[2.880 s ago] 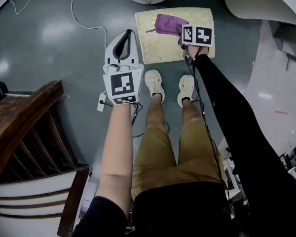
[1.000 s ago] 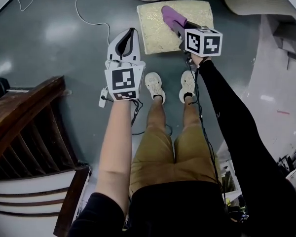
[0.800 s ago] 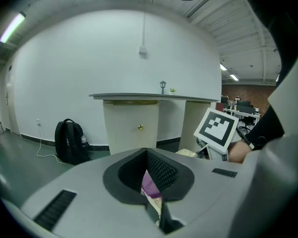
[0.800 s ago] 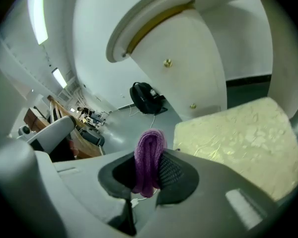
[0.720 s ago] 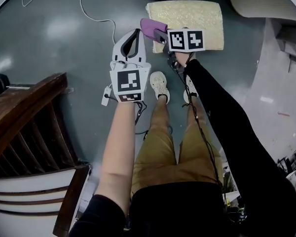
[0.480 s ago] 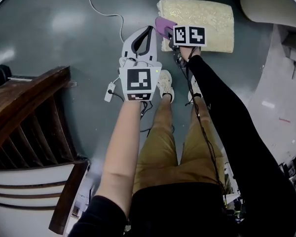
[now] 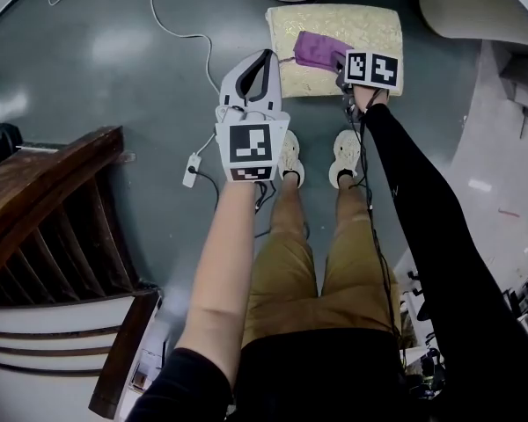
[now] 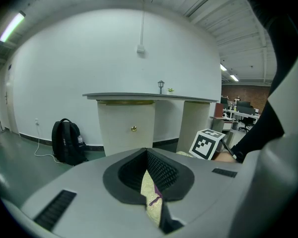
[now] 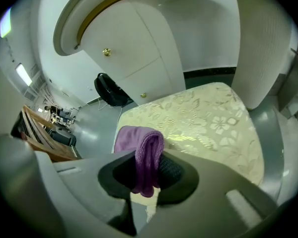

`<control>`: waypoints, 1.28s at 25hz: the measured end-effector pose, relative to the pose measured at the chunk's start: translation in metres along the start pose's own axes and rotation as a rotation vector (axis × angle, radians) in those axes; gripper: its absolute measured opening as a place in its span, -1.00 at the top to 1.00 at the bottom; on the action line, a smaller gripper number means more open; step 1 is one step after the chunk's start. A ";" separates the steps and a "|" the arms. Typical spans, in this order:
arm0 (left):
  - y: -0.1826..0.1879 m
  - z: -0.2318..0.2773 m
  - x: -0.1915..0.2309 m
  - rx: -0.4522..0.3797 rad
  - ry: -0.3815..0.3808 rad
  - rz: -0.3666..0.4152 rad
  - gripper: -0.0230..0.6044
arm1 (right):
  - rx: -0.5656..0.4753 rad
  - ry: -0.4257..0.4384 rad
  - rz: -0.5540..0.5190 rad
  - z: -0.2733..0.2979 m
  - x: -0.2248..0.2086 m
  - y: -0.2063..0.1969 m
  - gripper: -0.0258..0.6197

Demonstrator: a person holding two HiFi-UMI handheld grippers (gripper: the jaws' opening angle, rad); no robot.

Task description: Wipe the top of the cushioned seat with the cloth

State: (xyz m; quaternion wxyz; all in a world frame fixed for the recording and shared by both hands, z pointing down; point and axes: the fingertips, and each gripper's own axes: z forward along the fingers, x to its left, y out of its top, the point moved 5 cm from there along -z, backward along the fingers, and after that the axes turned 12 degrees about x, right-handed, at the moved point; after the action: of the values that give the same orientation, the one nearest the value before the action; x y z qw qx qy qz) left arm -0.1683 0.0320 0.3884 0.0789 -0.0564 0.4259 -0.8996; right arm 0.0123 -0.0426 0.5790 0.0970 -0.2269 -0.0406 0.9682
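Cloth, purple, pinched in right gripper, jaws closed on a bunched fold; rest of cloth lies on left half of cushioned seat, upper centre of head view; left gripper jaws together, nothing held, above grey floor left of seat.

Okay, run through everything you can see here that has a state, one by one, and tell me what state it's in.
Right gripper: shut on the cloth.
Left gripper: shut, holding nothing.
Cloth: bunched up, on the seat.
Seat: top bare except for the cloth.
Backpack: upright by the wall.
Cabinet door: closed.
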 end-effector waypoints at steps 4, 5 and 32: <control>0.010 0.010 -0.030 0.006 -0.009 0.003 0.90 | -0.009 -0.054 0.033 -0.027 -0.062 0.003 0.73; 0.013 0.013 -0.037 0.007 -0.011 0.004 0.90 | -0.013 -0.070 0.047 -0.034 -0.078 0.003 0.73; 0.028 0.024 -0.133 0.034 0.033 -0.007 0.90 | -0.137 -0.172 0.058 -0.148 -0.226 0.001 0.73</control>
State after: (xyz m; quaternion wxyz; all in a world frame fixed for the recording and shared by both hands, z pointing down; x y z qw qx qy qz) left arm -0.0306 0.0217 0.3770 0.0696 -0.0415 0.4116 -0.9078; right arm 0.2762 -0.0850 0.5443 0.0491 -0.1502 -0.1085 0.9815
